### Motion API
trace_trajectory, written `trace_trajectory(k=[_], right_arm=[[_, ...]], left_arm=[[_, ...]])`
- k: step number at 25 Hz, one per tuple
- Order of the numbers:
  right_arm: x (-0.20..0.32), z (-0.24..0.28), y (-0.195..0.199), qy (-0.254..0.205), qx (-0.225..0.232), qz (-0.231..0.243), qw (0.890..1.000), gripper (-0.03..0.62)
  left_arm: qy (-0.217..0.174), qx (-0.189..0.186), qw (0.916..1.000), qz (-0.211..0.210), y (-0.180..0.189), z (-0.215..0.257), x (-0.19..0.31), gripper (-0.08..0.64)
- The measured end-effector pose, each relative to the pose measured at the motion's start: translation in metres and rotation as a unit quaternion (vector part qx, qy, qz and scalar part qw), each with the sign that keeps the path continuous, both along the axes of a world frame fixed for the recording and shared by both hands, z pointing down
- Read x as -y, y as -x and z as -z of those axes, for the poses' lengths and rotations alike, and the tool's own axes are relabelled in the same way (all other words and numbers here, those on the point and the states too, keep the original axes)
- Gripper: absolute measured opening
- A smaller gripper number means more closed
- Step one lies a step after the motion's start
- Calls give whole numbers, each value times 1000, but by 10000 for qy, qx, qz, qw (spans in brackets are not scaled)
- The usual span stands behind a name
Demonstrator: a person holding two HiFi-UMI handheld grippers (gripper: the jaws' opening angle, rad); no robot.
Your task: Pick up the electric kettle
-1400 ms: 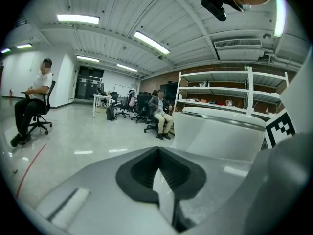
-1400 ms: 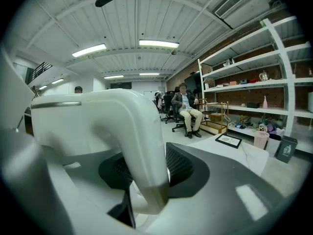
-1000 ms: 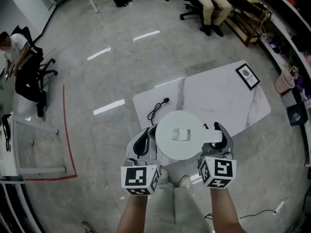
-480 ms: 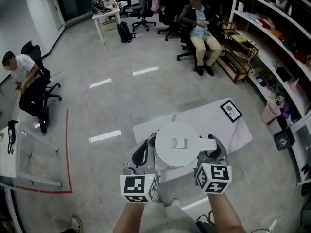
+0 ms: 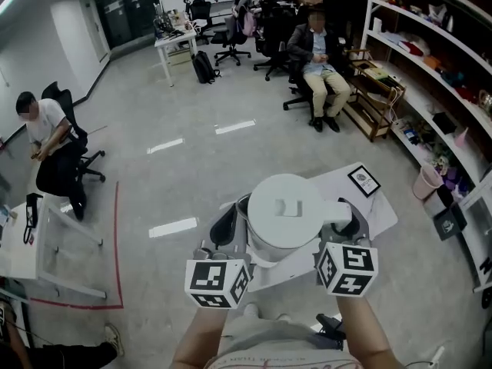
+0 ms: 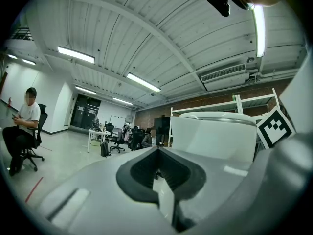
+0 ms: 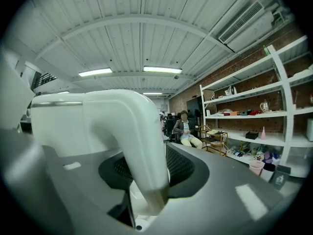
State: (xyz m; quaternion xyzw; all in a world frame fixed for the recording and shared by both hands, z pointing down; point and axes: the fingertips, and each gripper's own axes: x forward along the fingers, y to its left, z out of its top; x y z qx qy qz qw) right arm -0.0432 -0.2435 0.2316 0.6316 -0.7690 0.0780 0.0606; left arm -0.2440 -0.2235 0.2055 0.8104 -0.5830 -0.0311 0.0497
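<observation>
White kettle (image 5: 286, 210) hangs up above the bench (image 5: 382, 211).
Right gripper (image 5: 346, 221) pinches the handle (image 7: 142, 146) in its fingers; left gripper (image 5: 229, 226) pinches the other side. Keep both tight and level so it does not tip.

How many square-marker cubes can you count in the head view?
2. One cube sits on the left gripper, lower left of the kettle; the other cube sits on the right gripper, lower right. None looks hidden.
</observation>
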Motion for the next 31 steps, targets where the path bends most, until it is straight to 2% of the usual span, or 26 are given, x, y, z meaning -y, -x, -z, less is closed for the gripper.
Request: trace_trajectory(k=[5,13,31], right_arm=[[-16,16,4,-214,-154,-241,9994,169],[-27,19,-4,-193,72,-377,9991,166],[-43,25,-3,-250,185,-320,9990,164]], left_arm=[[-132,-174,9998,13,8,10,-6,2],[-280,-107,9995,-86,1,26,-16,0],[-422,-95,9990,-124,0,37,-36,0]])
